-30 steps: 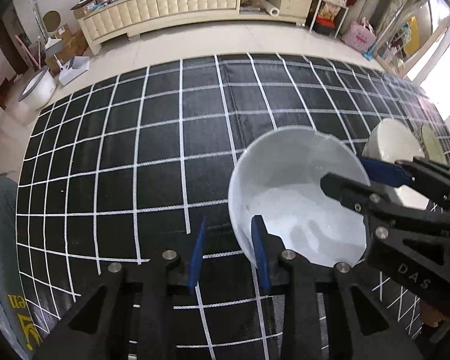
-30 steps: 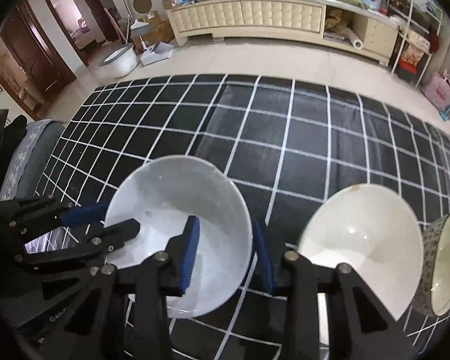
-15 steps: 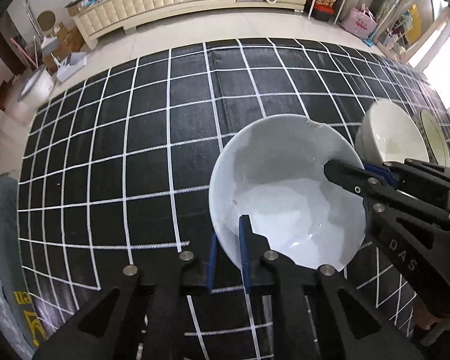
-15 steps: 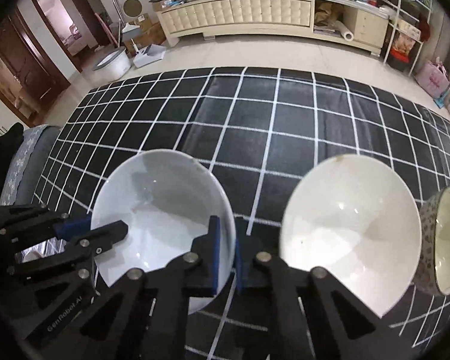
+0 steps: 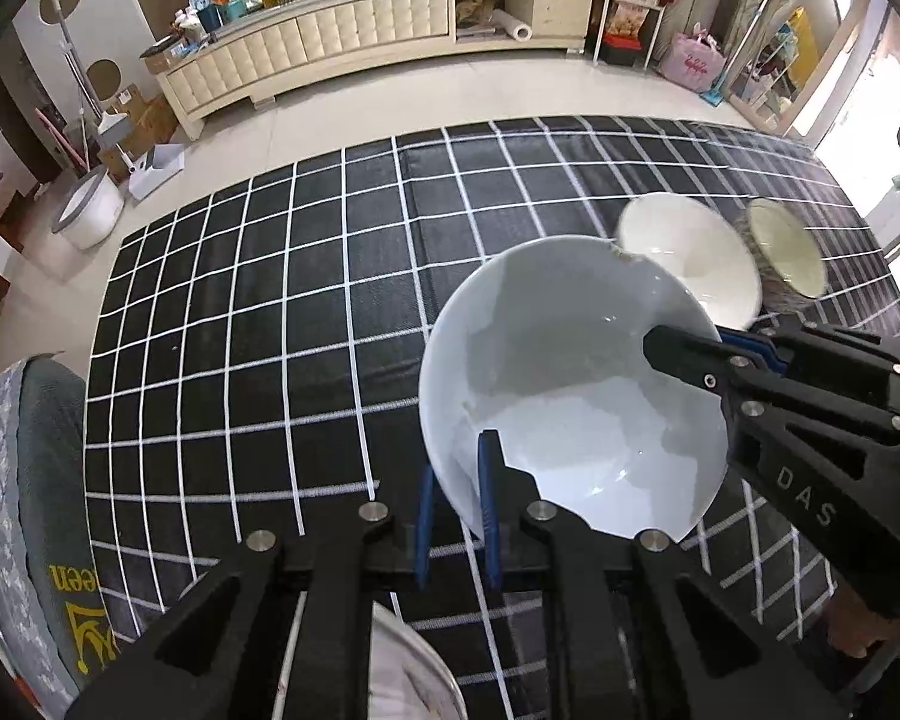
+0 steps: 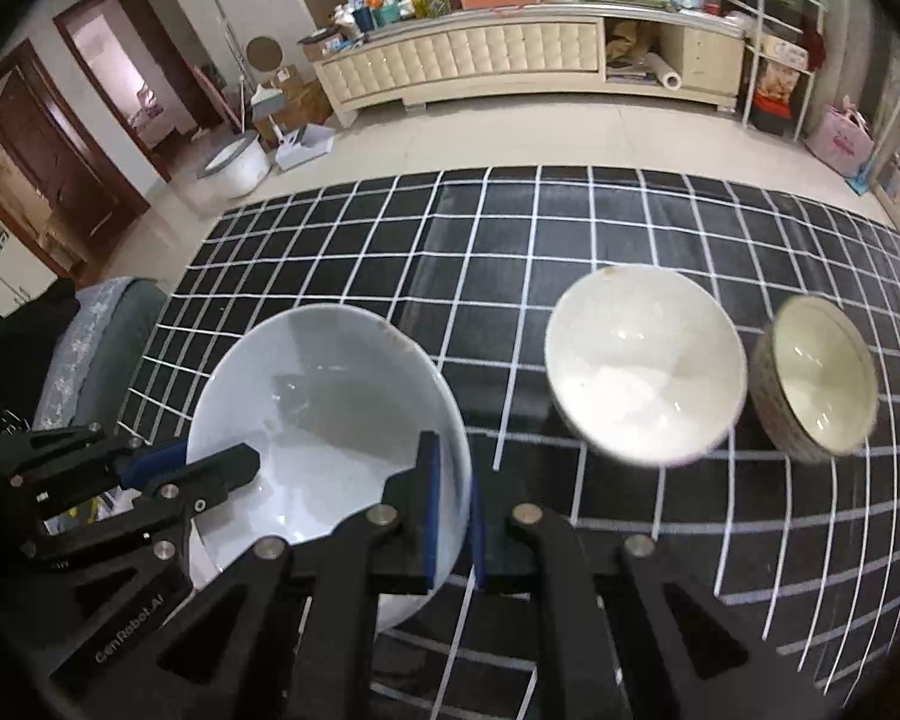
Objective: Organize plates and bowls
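Observation:
A large white bowl (image 5: 570,396) is held above the black checked cloth (image 5: 270,312). My left gripper (image 5: 456,480) is shut on its left rim. My right gripper (image 6: 450,504) is shut on its right rim (image 6: 456,450); it also shows in the left wrist view (image 5: 726,348). The bowl shows in the right wrist view (image 6: 330,408) too, with the left gripper (image 6: 198,468) at its far side. A cream bowl (image 6: 645,366) and a small patterned bowl (image 6: 816,375) stand on the cloth to the right.
A grey cushioned seat (image 5: 24,480) lies at the cloth's left edge. A white rim (image 5: 414,672) shows under the left gripper. A long cream cabinet (image 6: 480,60) and a white basin (image 6: 234,162) stand on the floor beyond the cloth.
Both grippers closed on the large white bowl's rim and lifted it off the cloth; the cameras now sit higher and the other bowls look smaller.

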A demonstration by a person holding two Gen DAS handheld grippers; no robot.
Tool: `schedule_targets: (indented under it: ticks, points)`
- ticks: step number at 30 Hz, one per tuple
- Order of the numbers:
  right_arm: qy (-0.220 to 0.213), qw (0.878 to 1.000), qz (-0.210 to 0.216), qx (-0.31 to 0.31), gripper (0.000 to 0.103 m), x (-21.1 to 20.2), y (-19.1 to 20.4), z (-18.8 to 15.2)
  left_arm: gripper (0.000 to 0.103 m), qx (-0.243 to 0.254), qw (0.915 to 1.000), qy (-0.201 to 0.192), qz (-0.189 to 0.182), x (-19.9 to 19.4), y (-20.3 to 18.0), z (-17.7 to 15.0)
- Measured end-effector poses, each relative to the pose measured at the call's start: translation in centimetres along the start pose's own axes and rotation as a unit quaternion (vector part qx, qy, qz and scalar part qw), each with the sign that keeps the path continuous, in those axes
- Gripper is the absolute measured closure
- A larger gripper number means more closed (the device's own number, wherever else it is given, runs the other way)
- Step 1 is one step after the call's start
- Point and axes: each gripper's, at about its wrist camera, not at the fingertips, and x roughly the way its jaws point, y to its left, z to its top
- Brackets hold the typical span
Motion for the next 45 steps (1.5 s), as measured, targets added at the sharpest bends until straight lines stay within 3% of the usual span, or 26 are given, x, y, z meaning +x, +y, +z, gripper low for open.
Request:
schedule_targets:
  ticks: [7,15,29,45]
  points:
    - [-0.011,1.000,-0.012,-0.005,0.091,-3.5,1.4,-2.8,0.092,0.000,0.9997,-0.021,-0.008,-4.0,-1.1,-3.4]
    - [0.001,1.000,-0.018,-0.009,0.091,-4.3,2.3,-6.5,0.092,-0.004,0.9996,-0.024,-0.015,-5.2,-2.5,-7.5]
    - [0.062,0.998,-0.029,0.002,0.091,-0.5,2.4,-12.8,0.092,-0.024,0.9991,0.017,-0.029,-0.9,-3.2,-14.5]
    - [0.085,0.996,-0.032,0.014,0.091,2.3,1.2,-12.8,0.094,-0.021,0.9988,0.026,-0.035,1.4,-2.9,-14.2]
